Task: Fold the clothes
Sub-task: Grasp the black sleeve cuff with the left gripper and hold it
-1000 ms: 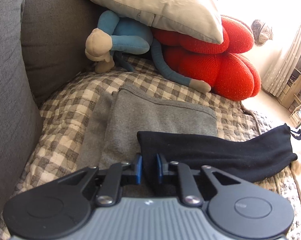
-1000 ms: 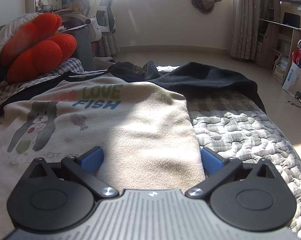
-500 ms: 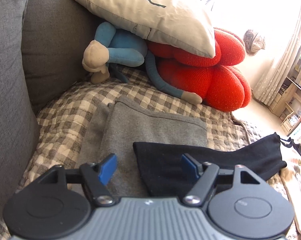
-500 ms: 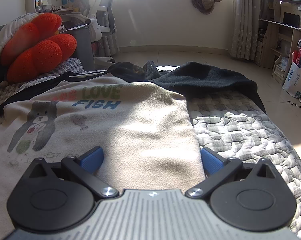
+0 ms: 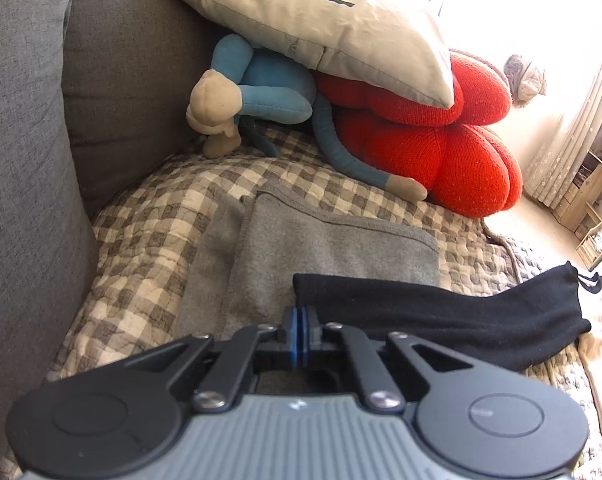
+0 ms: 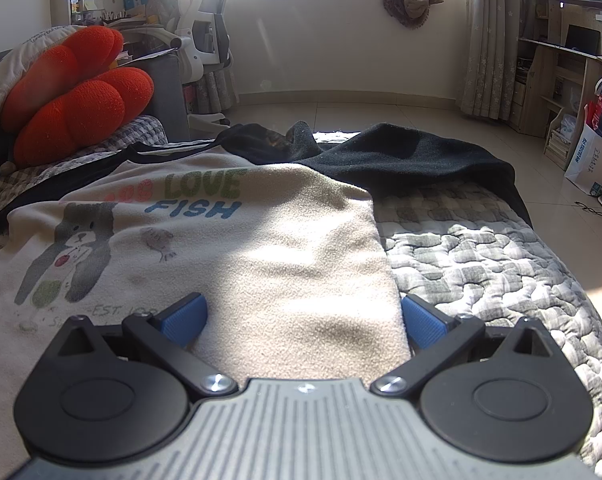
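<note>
In the left wrist view, the left gripper [image 5: 300, 330] had just been closing and its blue pads met with nothing plainly between them; the near corner of the black sleeve [image 5: 441, 316] lay just beyond the tips, so it looked clenched on air or at most a sliver of hem. That sleeve stretched across the folded grey garment [image 5: 321, 252], which rested on the checked quilt [image 5: 141, 240] in front of the red cushion [image 5: 441, 152] and the blue plush toy [image 5: 261, 88]. If the hand lifted from here, I judged the sleeve would likely stay behind or slip free, and a second grab might drag the grey piece and spoil its fold. In the right wrist view, the right gripper [image 6: 301, 322] stood released, its fingers wide to either side of the cream printed shirt [image 6: 241, 260], whose right edge lay just inside one pad. Closing there might catch only the top layer or bunch the fleece, skewing the fold line toward the dark garment [image 6: 401, 156] beyond.
</note>
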`<state>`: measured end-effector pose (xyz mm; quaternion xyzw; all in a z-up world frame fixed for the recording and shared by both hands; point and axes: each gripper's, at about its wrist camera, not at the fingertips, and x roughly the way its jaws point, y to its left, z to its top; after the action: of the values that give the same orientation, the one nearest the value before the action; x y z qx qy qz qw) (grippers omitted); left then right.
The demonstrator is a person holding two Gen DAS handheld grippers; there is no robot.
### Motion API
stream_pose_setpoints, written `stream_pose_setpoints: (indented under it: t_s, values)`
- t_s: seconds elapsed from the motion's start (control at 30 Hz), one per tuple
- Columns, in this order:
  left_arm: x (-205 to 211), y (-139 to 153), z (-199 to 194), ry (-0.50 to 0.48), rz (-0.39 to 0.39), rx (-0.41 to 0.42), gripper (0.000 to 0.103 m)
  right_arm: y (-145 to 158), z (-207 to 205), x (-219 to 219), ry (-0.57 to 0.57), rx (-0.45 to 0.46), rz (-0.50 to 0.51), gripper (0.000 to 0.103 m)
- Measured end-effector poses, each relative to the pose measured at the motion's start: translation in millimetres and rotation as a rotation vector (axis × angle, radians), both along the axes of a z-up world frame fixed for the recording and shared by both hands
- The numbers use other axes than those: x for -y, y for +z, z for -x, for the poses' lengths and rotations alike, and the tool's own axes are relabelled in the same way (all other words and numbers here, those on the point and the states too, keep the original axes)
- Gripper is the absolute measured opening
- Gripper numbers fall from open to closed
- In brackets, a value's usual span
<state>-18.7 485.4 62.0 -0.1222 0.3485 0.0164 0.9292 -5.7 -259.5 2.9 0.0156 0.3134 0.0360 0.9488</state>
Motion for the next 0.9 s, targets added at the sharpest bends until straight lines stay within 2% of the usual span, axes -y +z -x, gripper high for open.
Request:
stream_pose_setpoints:
  t_s: [0.1, 0.2, 0.3, 0.33, 0.37, 0.5, 0.6, 0.63, 0.67, 0.7, 0.83, 0.9]
  values:
    - [-0.9, -1.3, 1.8, 0.0, 0.011, 0.001, 0.004, 0.0, 0.0, 0.0, 0.0, 0.0, 0.0, 0.103]
    - [-2.3, -0.9, 2.5, 0.008, 0.007, -0.002, 0.013, 0.0, 0.0, 0.0, 0.0, 0.0, 0.0, 0.103]
    - [-2.7, 3.5, 4.9, 0.017, 0.007, 0.008, 0.032, 0.0, 0.0, 0.0, 0.0, 0.0, 0.0, 0.103]
    - [-2.0, 5.4, 6.5, 0.019, 0.006, 0.016, 0.043, 0.0, 0.0, -0.1, 0.0, 0.0, 0.0, 0.103]
    - [-1.3, 7.3, 8.0, 0.021, 0.005, 0.023, 0.046, 0.0, 0.0, 0.0, 0.0, 0.0, 0.0, 0.103]
    - [5.6, 10.0, 6.7, 0.027, -0.022, 0.018, 0.046, 0.0, 0.0, 0.1, 0.0, 0.0, 0.0, 0.103]
    - [7.3, 8.4, 4.1, 0.04, -0.032, 0.009, 0.042, 0.0, 0.0, 0.1, 0.0, 0.0, 0.0, 0.103]
    - [8.4, 7.0, 3.1, 0.04, -0.036, 0.001, 0.027, 0.0, 0.0, 0.0, 0.0, 0.0, 0.0, 0.103]
    - [9.5, 5.5, 2.1, 0.041, -0.04, -0.007, 0.008, 0.0, 0.0, 0.0, 0.0, 0.0, 0.0, 0.103]
    - [9.9, 4.0, 2.4, 0.041, -0.042, -0.015, 0.002, 0.0, 0.0, 0.1, 0.0, 0.0, 0.0, 0.103]
    - [2.1, 8.2, 11.2, 0.068, -0.042, 0.004, 0.0, 0.2, 0.1, 0.2, 0.0, 0.0, 0.0, 0.103]
    - [-8.1, 11.8, 16.1, 0.091, -0.013, 0.015, 0.0, 0.3, 0.2, 0.3, 0.0, 0.0, 0.0, 0.103]
